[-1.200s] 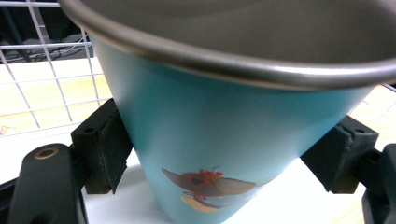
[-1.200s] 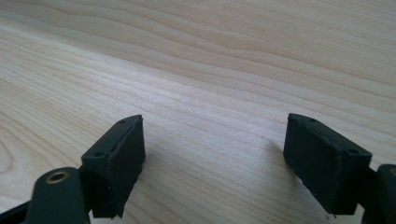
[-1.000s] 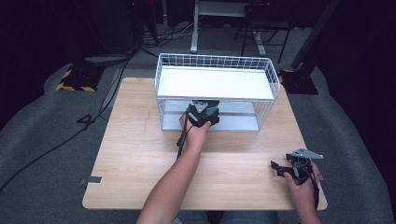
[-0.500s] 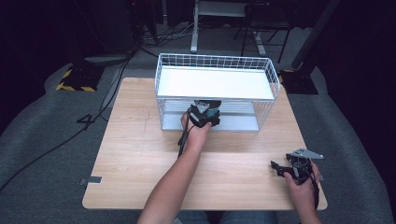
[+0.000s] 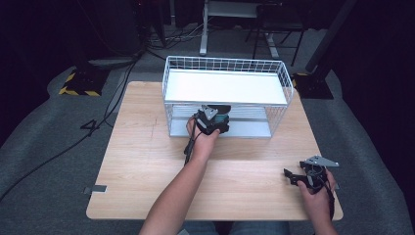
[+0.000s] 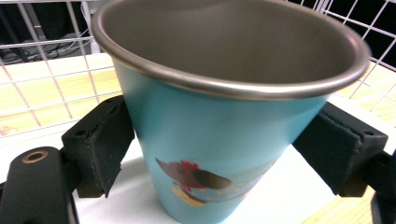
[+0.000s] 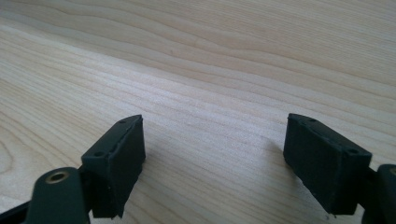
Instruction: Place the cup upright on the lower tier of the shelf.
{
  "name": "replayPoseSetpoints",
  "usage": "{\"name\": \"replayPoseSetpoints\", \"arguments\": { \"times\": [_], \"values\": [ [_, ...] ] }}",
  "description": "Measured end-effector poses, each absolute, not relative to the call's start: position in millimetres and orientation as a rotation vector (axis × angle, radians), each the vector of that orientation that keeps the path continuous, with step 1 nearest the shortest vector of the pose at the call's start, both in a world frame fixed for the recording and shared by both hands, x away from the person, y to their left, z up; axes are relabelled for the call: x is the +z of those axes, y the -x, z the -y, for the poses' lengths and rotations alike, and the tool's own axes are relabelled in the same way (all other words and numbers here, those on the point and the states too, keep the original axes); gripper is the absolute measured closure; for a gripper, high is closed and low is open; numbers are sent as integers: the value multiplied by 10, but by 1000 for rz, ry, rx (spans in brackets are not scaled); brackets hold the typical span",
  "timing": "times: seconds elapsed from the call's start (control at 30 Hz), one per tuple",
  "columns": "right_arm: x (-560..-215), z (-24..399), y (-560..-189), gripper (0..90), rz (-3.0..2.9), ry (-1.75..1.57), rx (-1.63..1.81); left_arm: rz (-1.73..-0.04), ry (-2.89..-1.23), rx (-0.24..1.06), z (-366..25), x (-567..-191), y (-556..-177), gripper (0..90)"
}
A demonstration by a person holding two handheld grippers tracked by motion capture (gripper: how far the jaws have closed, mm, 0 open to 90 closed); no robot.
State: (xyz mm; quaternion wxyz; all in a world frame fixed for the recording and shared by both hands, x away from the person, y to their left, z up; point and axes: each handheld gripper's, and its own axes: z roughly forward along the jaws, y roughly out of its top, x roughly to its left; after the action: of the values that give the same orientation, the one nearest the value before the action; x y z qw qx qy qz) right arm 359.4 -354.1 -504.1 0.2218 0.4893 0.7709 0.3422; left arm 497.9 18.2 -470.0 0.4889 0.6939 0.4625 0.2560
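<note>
A teal metal cup (image 6: 219,140) with a rooster picture stands upright on the white lower shelf (image 5: 249,128) of a wire rack (image 5: 168,93). My left gripper (image 6: 219,154) is shut on it, and its black pads (image 6: 100,144) press the cup's two sides. In the high view the left gripper (image 5: 215,115) reaches into the rack's front opening, the cup (image 5: 221,119) showing teal just past the hand. My right gripper (image 5: 293,176) rests low at the table's front right. Its jaws stand wide open (image 7: 215,158) over bare wood.
The rack's white top shelf (image 5: 225,88) spans above the cup, with wire walls around it. The wooden table (image 5: 147,161) stretches left and in front of the rack. A cable (image 5: 188,147) trails from the left gripper. Dark floor and stands surround the table.
</note>
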Motion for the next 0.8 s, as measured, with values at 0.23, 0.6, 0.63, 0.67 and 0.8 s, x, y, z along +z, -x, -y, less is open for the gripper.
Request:
{"name": "replayPoseSetpoints", "arguments": {
  "times": [0.23,0.6,0.63,0.67,0.8],
  "values": [
    [-5041,3542,-3594,211,-2130,-1352,946,-1121,-1655,615,-283,-4618,-4849,151],
    [-5041,3541,-3594,211,-2131,-1352,947,-1112,-1665,599,-558,-4500,-4591,152],
    [-5041,3541,-3594,211,-2131,-1352,946,-1108,-1667,604,-584,-4487,-4561,152],
    [-5041,3541,-3594,211,-2131,-1352,946,-1104,-1667,599,-614,-4470,-4519,152],
    [-5041,3541,-3595,211,-2131,-1352,946,-1090,-1672,599,-706,-4407,-4399,152]
  ]
}}
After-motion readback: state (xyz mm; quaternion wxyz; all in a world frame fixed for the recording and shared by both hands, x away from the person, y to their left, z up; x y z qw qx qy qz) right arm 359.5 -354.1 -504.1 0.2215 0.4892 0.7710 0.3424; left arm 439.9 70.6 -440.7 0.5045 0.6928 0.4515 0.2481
